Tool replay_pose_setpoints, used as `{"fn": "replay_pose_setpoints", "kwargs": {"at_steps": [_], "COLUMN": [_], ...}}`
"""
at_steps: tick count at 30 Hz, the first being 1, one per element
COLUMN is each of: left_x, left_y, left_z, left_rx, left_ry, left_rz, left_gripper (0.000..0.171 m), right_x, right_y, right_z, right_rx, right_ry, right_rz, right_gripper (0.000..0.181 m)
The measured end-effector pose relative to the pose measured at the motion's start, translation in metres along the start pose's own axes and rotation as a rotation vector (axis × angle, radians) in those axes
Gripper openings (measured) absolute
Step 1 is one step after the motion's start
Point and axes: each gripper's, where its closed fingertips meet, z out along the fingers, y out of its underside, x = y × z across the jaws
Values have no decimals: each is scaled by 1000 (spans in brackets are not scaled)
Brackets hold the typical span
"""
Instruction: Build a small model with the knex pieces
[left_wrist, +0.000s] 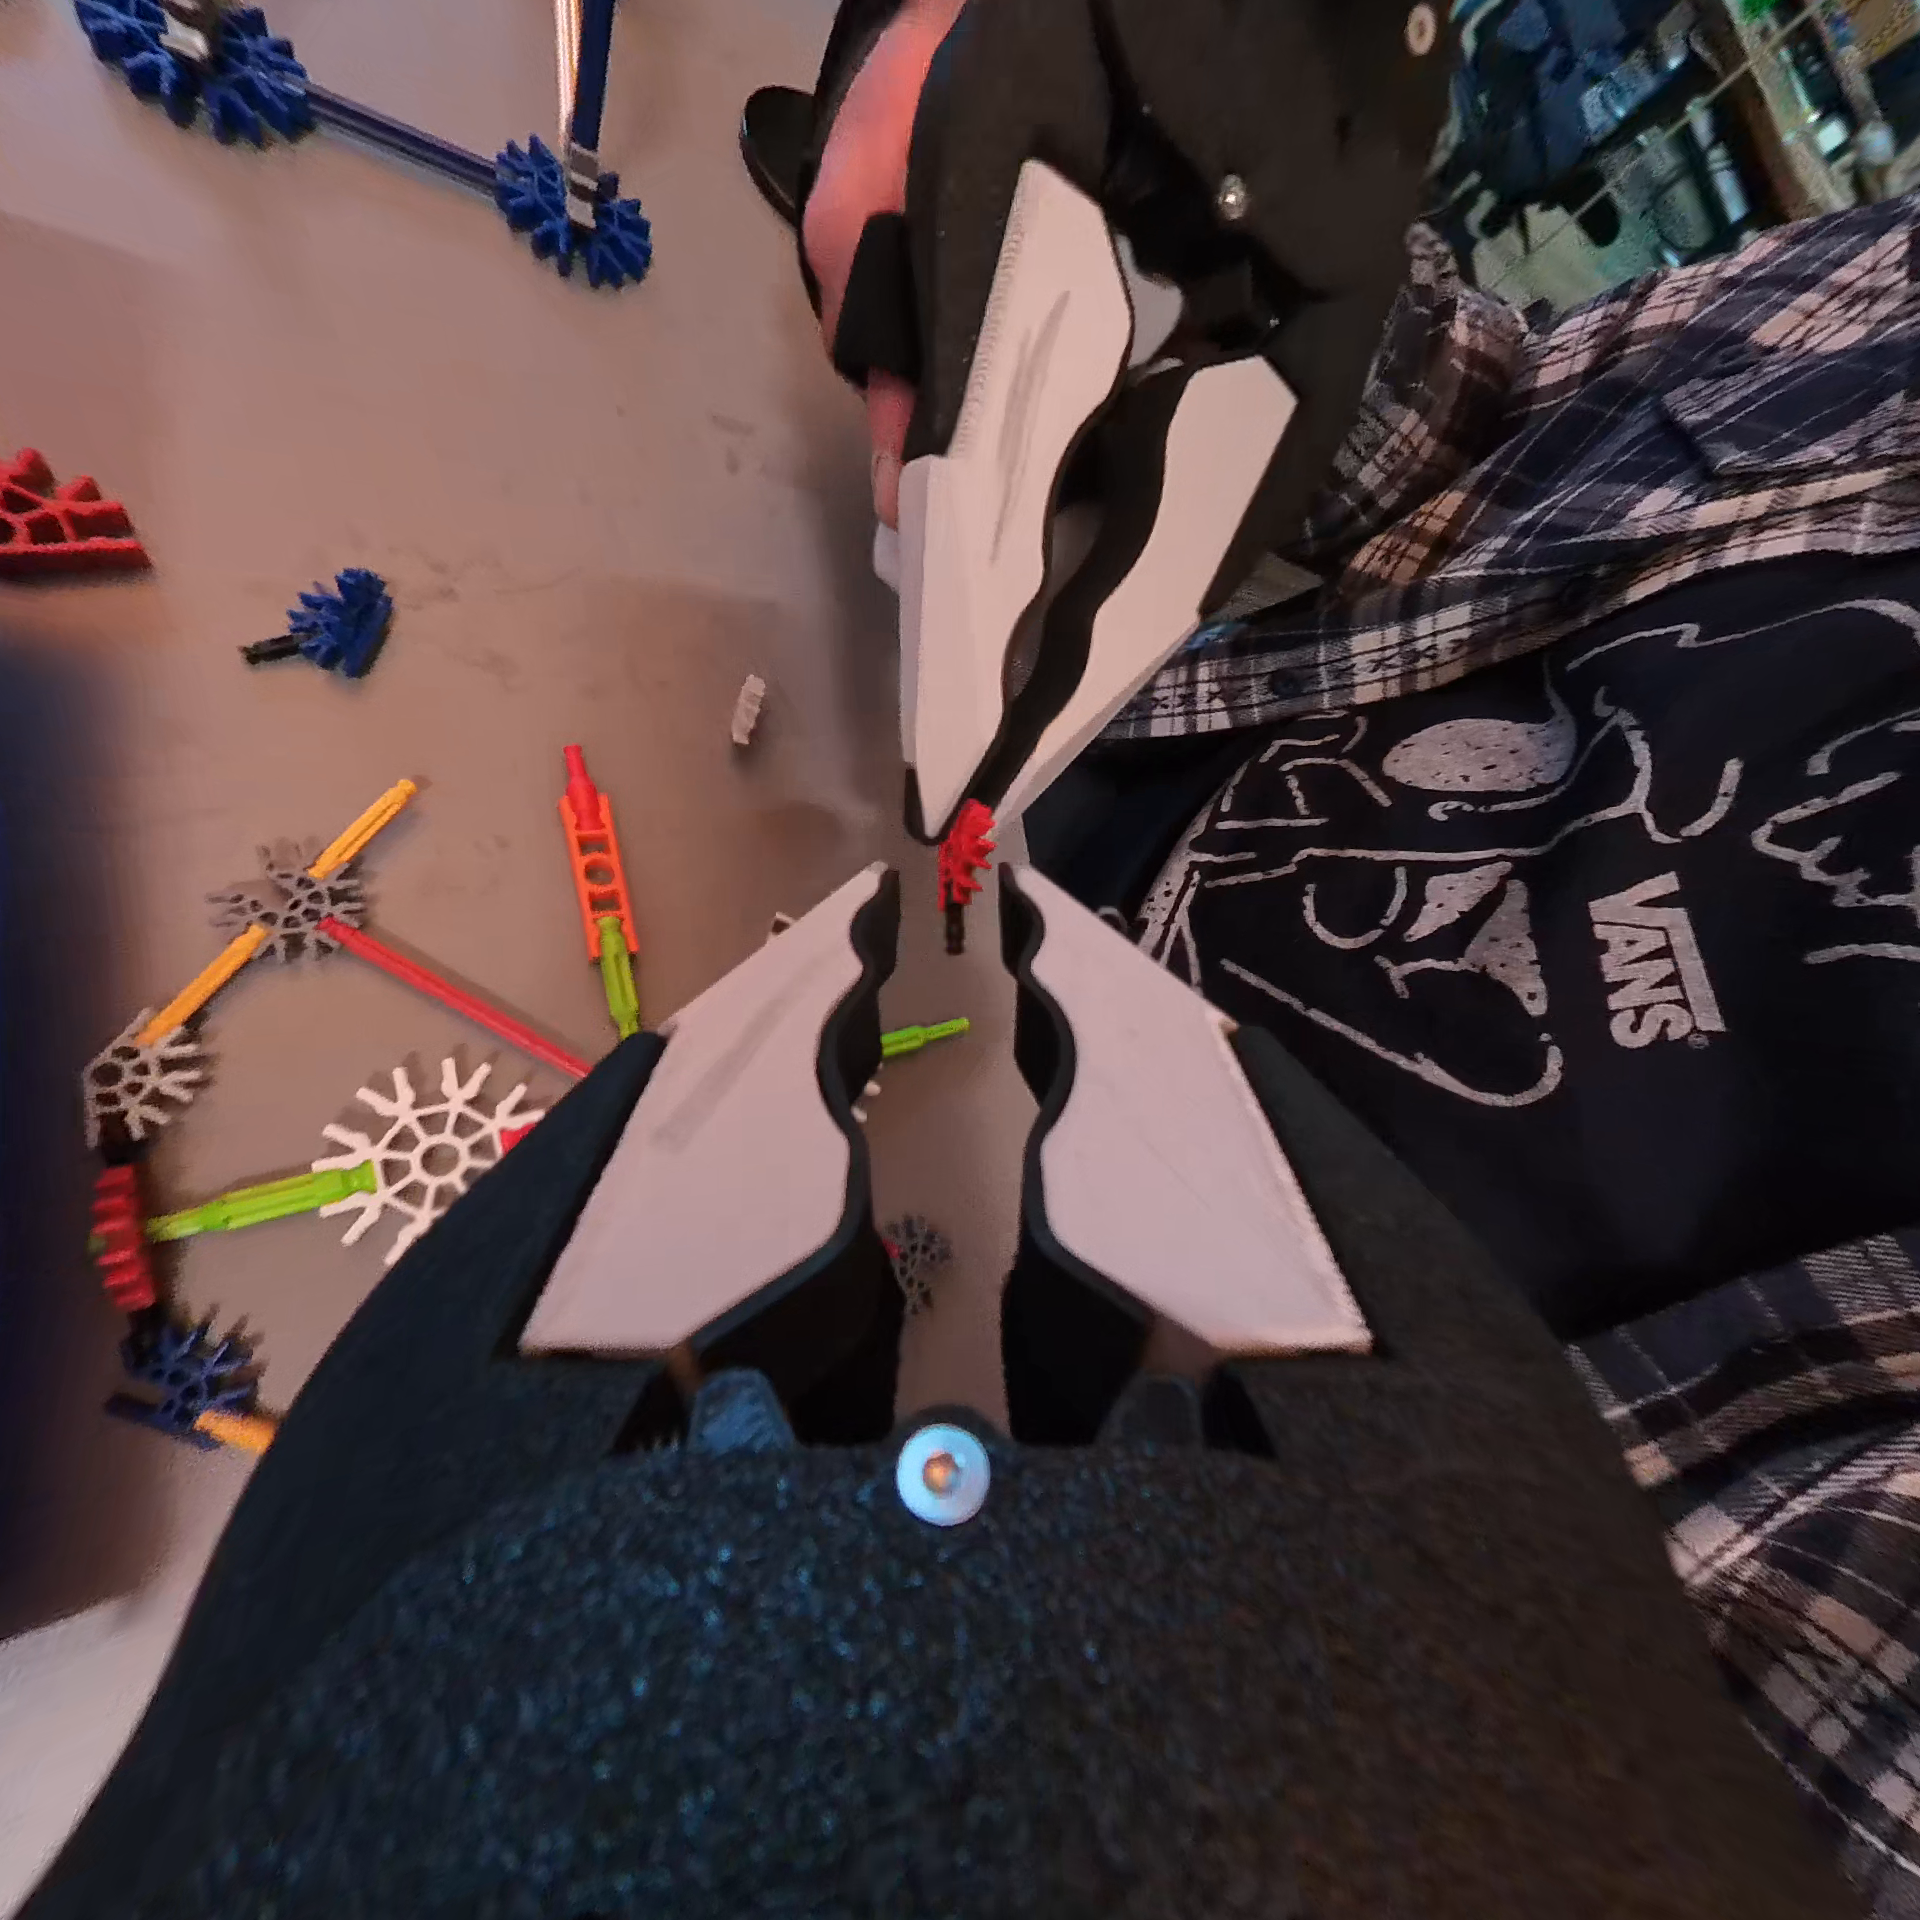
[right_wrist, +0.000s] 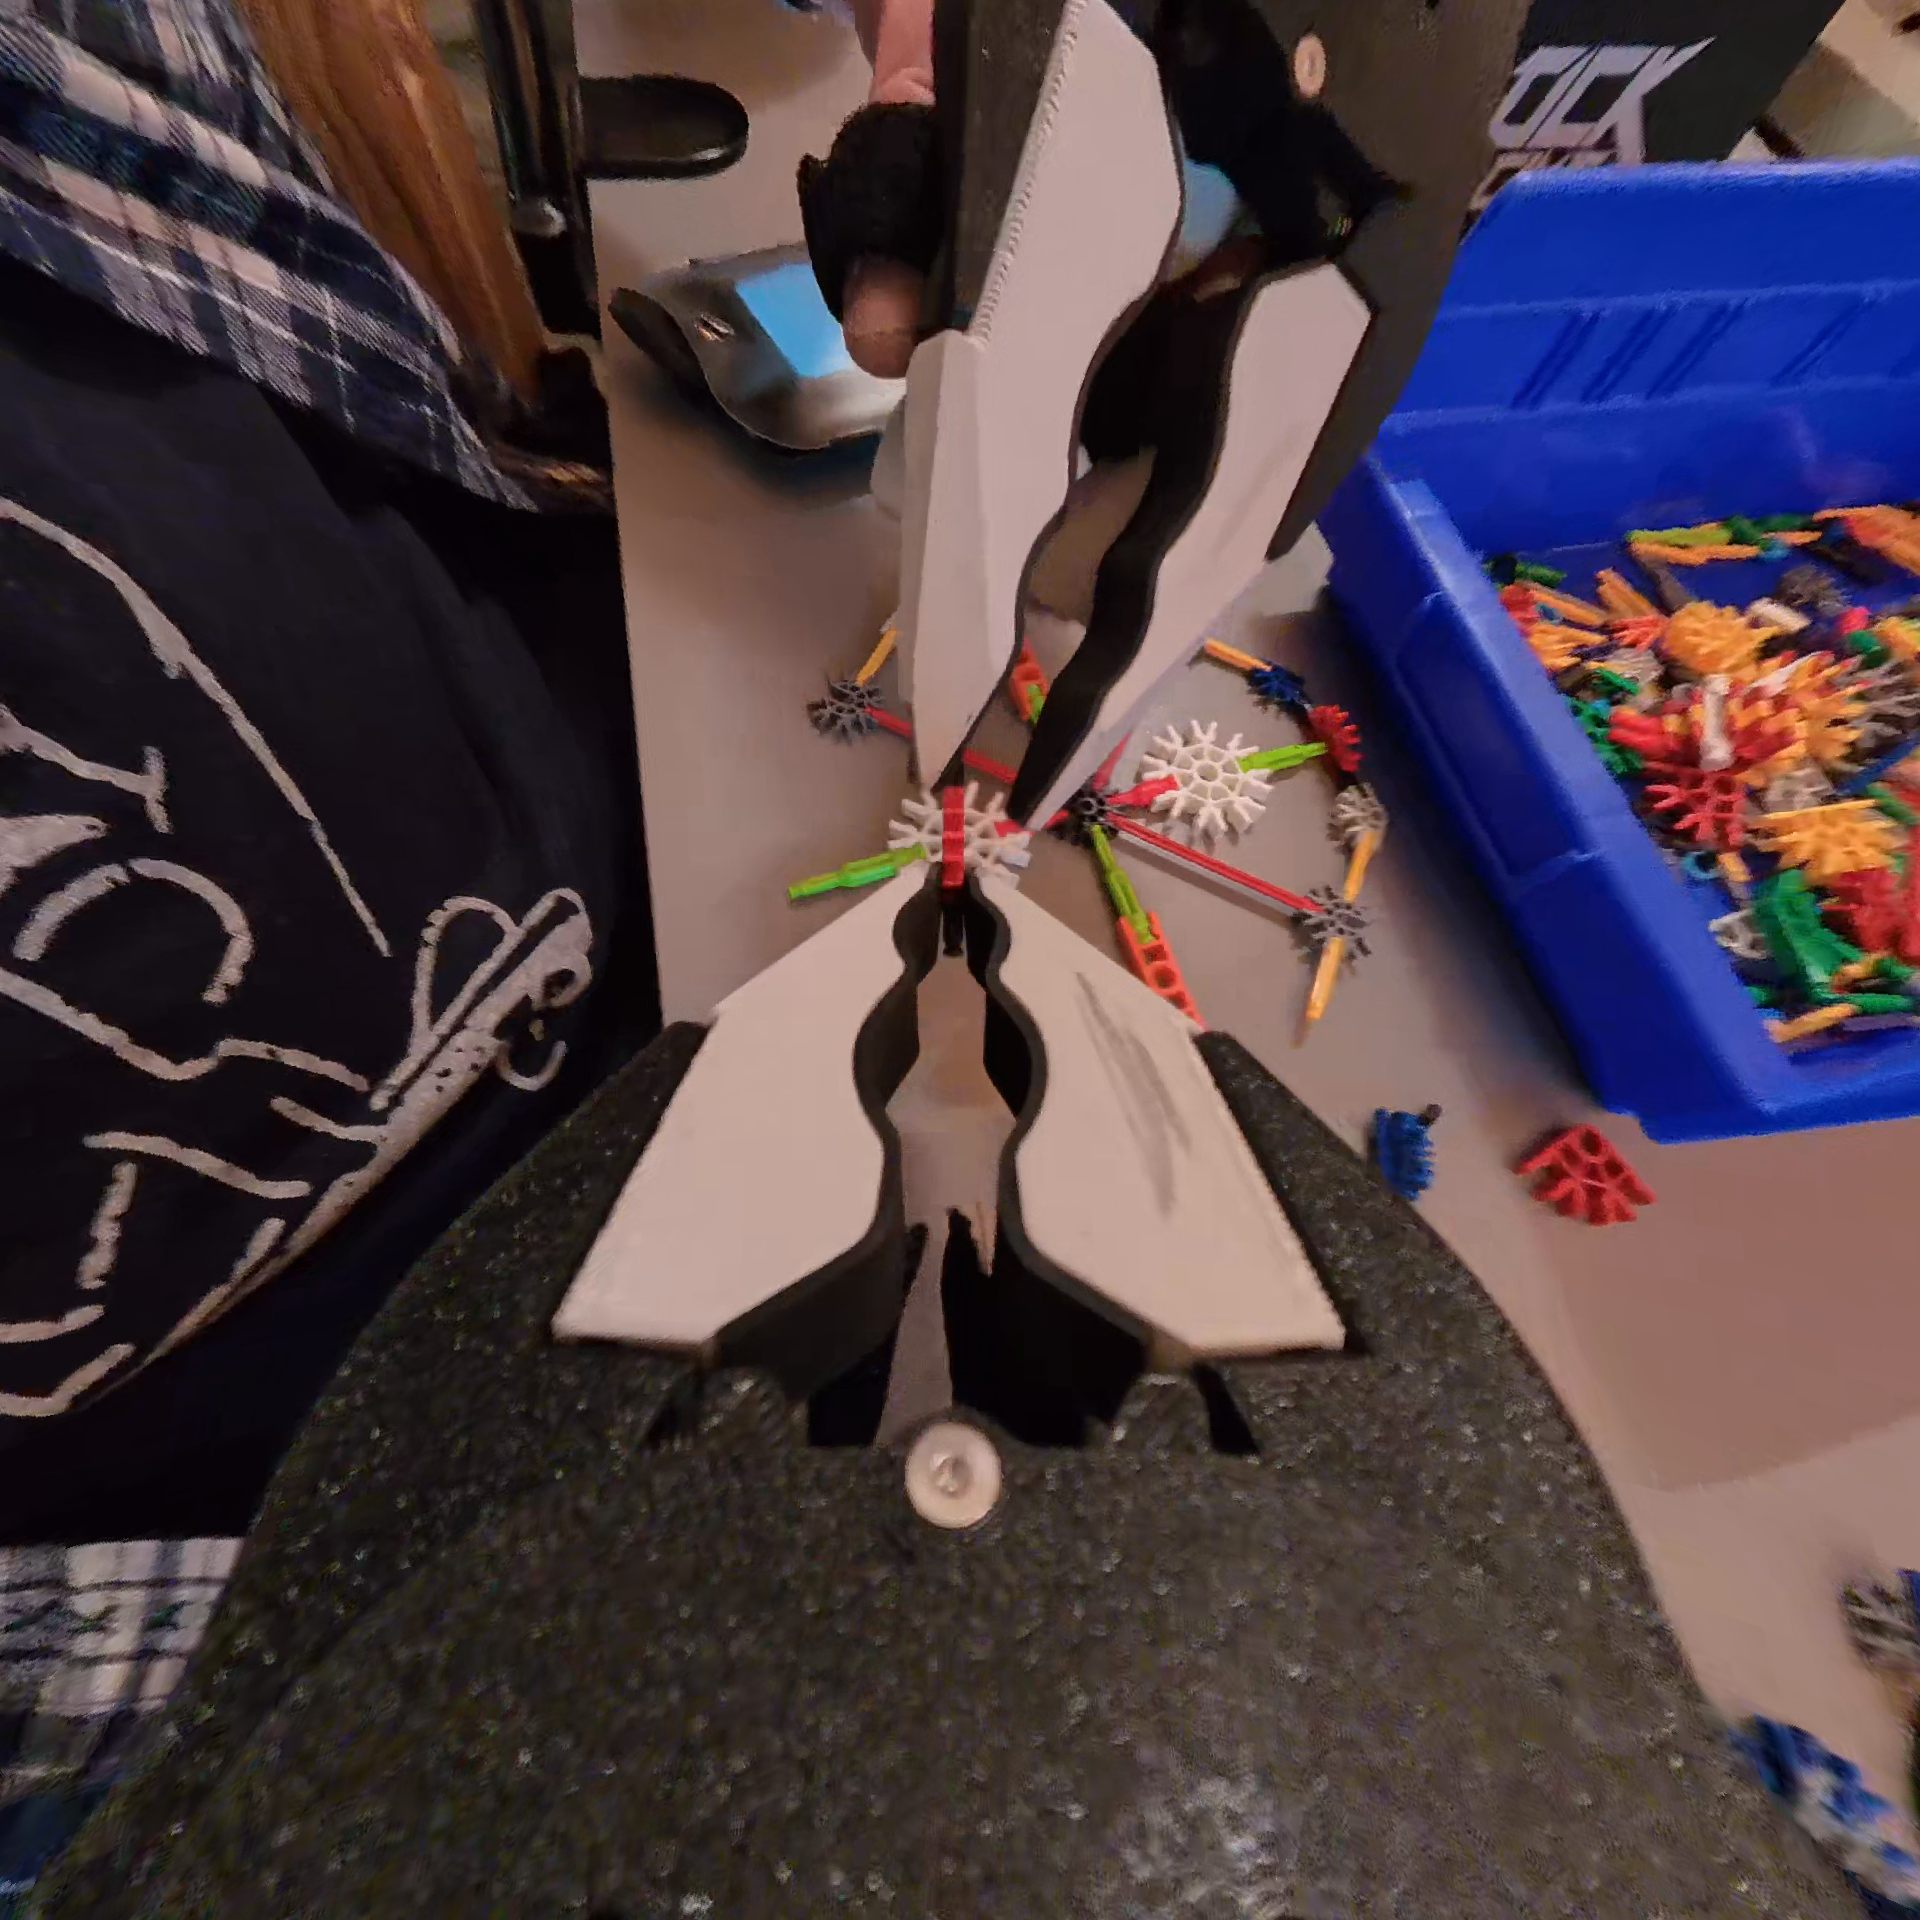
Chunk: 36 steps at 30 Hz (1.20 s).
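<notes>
My right gripper (right_wrist: 956, 906) is shut on a small red toothed connector (right_wrist: 952, 847) that has a short black rod on it. In the left wrist view this gripper (left_wrist: 951, 823) comes down from the top, pinching the red connector (left_wrist: 964, 862) with the black rod pointing at my left gripper. My left gripper (left_wrist: 948, 885) is open, its fingertips on either side of the black rod without touching it. In the right wrist view the left gripper (right_wrist: 982, 800) comes down from above. Both are held above the grey table (left_wrist: 520, 436).
A rod-and-connector structure with a white snowflake connector (left_wrist: 436, 1143) lies on the table under the grippers. Loose red (left_wrist: 57, 525) and blue (left_wrist: 338, 623) connectors lie nearby. A blue bin (right_wrist: 1455, 748) holds several pieces. A person's dark shirt (left_wrist: 1507, 987) is close by. My left and right fingertips are right by each other.
</notes>
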Motion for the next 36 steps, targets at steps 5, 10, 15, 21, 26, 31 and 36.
{"fn": "replay_pose_setpoints", "kwargs": {"at_steps": [5,10,15,21,26,31,36], "left_x": [2,8,6,6,8,13,13], "left_y": [10,18,26,38,49,61,74], "left_z": [-4,2,5,5,12,19,33], "left_rx": [-22,-38,-66,-85,-117,-123,-146], "left_ry": [-115,-201,-293,-359,-416,-454,-475], "left_rz": [91,185,254,268,248,231,197], "left_gripper": [18,18,4,2,2,2,2], "right_x": [-4,-10,-17,-22,-27,-37,-46], "right_y": [-2,2,-1,0,8,17,30], "right_z": [0,6,12,21,27,32,36], "right_rx": [44,11,3,-25,-83,-120,-176], "right_ry": [-91,-135,-162,-177,-166,-185,-187], "right_rz": [136,151,138,124,103,87,65], "right_gripper": [2,2,3,3,10,12,8]}}
